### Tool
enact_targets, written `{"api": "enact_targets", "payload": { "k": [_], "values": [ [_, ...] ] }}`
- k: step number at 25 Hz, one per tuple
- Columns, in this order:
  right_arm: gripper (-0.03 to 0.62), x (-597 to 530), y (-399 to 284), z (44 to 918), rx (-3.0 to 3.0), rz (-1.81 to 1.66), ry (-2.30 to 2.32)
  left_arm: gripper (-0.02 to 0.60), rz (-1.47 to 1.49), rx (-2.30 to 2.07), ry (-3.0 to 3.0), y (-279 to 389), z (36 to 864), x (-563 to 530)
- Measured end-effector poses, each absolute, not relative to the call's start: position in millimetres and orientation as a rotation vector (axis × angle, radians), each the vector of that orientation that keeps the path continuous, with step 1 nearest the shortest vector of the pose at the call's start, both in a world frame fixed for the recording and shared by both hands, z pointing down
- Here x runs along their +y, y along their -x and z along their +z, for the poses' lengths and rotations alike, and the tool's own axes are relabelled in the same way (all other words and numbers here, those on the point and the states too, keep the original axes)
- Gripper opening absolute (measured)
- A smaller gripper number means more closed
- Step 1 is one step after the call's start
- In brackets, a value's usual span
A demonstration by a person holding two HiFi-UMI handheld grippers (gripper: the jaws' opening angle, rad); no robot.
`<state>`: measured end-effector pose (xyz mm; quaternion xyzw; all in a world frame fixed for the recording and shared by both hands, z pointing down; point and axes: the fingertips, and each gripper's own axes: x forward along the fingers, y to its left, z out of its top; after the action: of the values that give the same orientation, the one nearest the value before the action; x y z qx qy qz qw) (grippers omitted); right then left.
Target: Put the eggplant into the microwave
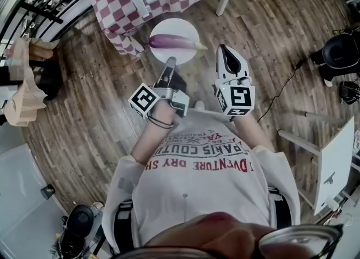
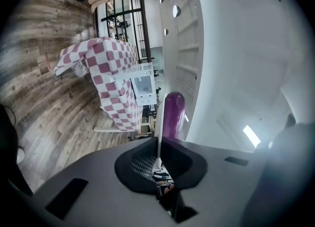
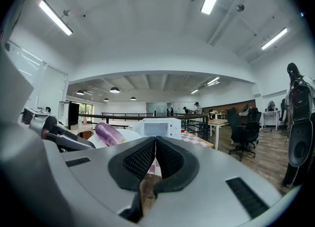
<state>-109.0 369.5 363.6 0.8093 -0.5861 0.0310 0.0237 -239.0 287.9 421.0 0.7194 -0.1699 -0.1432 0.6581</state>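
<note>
Eggplant (image 1: 173, 41): long, glossy purple, pale stem end, lying across the plate (image 1: 169, 27). Left gripper (image 1: 170, 62) pinches the plate's near rim; right gripper (image 1: 225, 50), just beside the plate, has its jaws pressed together on nothing. Microwave (image 3: 158, 127) stands beyond the plate, its lower part hidden.

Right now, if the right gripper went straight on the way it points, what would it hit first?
Probably the white microwave on the checkered table, dead ahead of the right gripper and its shut jaws, though depth is unclear. The eggplant sits off to its left.

White lettered T-shirt (image 1: 208, 190); left gripper (image 1: 170, 61) dark grey, right gripper (image 1: 224, 49) white.
</note>
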Motion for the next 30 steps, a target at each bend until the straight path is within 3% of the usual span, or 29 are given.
{"api": "enact_targets", "payload": {
  "k": [12,30],
  "values": [
    [0.026,320,15,383,-1.785,0.169,-2.532,0.037,-0.267,-0.398,-1.630,142,441,235],
    [0.026,94,-121,370,-1.639,0.151,-2.596,0.035,-0.230,-0.329,-1.692,-10,418,-5]
  ]
}}
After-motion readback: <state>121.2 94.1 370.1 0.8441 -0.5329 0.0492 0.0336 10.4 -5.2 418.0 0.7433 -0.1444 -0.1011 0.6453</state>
